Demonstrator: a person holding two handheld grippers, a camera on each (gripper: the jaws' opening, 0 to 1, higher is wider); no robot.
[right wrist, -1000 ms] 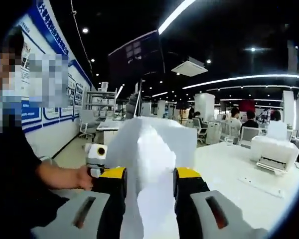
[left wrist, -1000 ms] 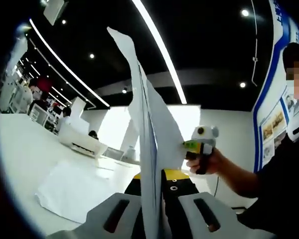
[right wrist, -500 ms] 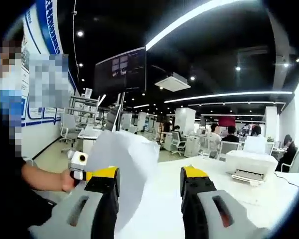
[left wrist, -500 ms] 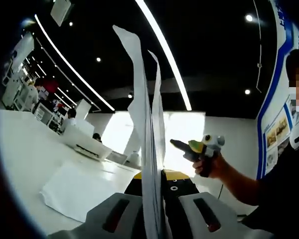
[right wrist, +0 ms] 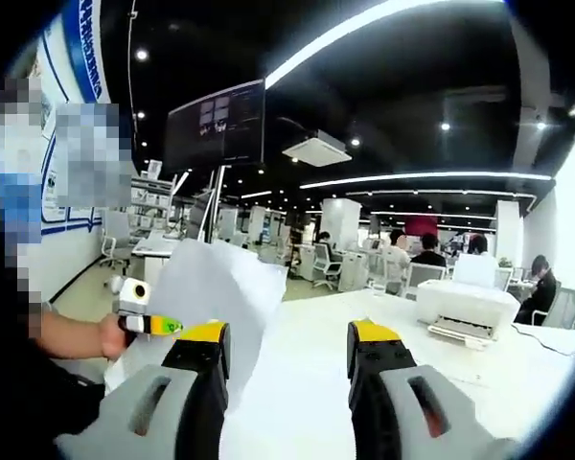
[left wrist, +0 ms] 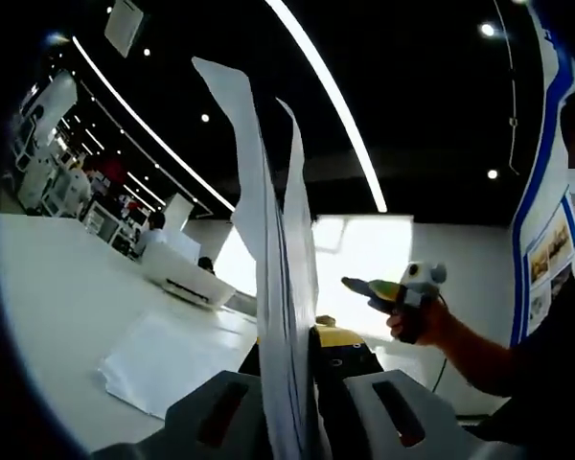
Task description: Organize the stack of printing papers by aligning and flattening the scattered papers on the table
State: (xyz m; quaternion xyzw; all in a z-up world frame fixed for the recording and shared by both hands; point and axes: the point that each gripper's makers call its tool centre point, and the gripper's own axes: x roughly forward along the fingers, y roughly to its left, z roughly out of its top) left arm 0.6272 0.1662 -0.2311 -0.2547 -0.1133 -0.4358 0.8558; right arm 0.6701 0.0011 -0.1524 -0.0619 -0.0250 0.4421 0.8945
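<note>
Left gripper view: the left gripper (left wrist: 292,383) is clamped on a sheaf of white papers (left wrist: 268,240), held edge-on between its jaws; the sheets rise straight up from the grip and fan slightly apart toward their tips. Left of the gripper, a second stack of papers (left wrist: 168,359) lies flat on the white tabletop (left wrist: 57,307). Further off on that side sits a white printer (left wrist: 187,273). To the right of the held sheets, the right gripper (left wrist: 364,286) hangs in the air in the person's hand (left wrist: 417,321), apart from the sheets, its yellow-green tip pointing toward them; whether its jaws are parted cannot be read from here. Right gripper view: the right gripper (right wrist: 287,335) stands with jaws wide apart, nothing between them. Off to its left, the left gripper (right wrist: 139,311), held in a hand (right wrist: 110,335), carries the papers (right wrist: 211,292), which show here broadside as a wide white sheet reaching behind the left jaw. The tabletop (right wrist: 307,383) runs ahead between the jaws, and a printer (right wrist: 465,307) sits on it to the right.
</note>
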